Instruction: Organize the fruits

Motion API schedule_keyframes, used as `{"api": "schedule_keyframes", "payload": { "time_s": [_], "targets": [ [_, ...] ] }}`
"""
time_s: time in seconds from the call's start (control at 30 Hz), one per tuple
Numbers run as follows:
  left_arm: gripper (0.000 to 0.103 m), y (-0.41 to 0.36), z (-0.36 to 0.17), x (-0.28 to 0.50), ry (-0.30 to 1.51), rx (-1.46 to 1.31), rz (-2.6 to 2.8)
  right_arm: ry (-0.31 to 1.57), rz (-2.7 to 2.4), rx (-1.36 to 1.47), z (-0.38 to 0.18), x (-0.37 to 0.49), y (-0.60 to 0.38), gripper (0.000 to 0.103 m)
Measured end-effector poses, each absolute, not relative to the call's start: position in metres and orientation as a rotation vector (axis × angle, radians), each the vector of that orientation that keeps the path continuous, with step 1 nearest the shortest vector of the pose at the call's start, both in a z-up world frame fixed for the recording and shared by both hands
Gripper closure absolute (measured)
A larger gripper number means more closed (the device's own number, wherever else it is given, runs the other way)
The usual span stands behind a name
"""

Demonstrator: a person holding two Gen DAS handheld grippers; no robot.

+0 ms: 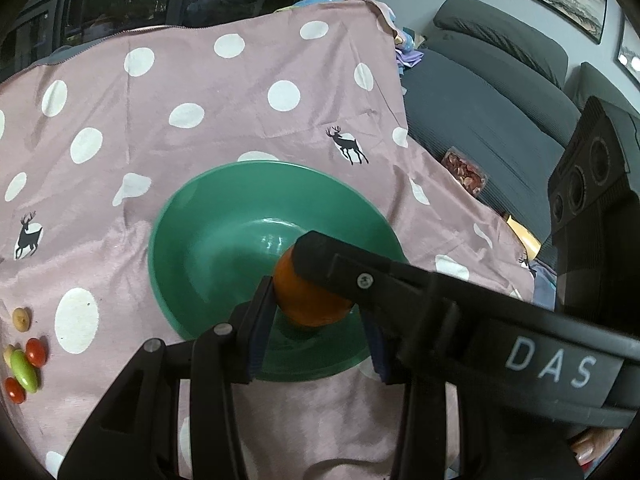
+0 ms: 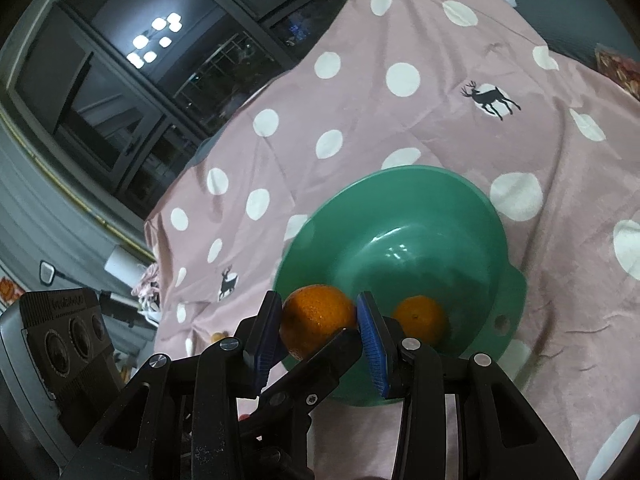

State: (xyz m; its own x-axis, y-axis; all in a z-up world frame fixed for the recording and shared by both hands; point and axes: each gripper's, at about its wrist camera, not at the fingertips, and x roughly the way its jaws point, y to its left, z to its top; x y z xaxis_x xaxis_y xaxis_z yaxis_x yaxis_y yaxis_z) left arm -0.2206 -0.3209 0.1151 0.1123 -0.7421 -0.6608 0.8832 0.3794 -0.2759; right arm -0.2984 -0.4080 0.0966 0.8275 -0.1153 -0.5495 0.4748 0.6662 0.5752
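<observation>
Two oranges are in play around the green bowl [image 1: 208, 216]: in my left wrist view, my left gripper [image 1: 316, 312] is narrowly parted and clamped on an orange [image 1: 308, 300] above the bowl's near rim, with the other gripper's finger crossing in front of it and a few small fruits [image 1: 24, 360] lying on the dotted cloth [image 1: 200, 100] well left of the bowl. In my right wrist view, my right gripper [image 2: 318, 324] pinches its own orange [image 2: 316, 316] over the bowl's near-left rim, while a second orange [image 2: 420, 316] sits just inside the bowl [image 2: 400, 208].
</observation>
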Motion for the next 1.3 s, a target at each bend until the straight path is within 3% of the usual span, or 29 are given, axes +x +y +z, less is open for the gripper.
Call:
{"api": "schedule_keyframes", "payload": {
  "time_s": [1.3],
  "targets": [
    [0.061,-0.340,0.086,-0.213,0.958,0.187,-1.224,0.612,-0.464,0.814,0.076,-0.291,-0.424,0.061]
  ]
}}
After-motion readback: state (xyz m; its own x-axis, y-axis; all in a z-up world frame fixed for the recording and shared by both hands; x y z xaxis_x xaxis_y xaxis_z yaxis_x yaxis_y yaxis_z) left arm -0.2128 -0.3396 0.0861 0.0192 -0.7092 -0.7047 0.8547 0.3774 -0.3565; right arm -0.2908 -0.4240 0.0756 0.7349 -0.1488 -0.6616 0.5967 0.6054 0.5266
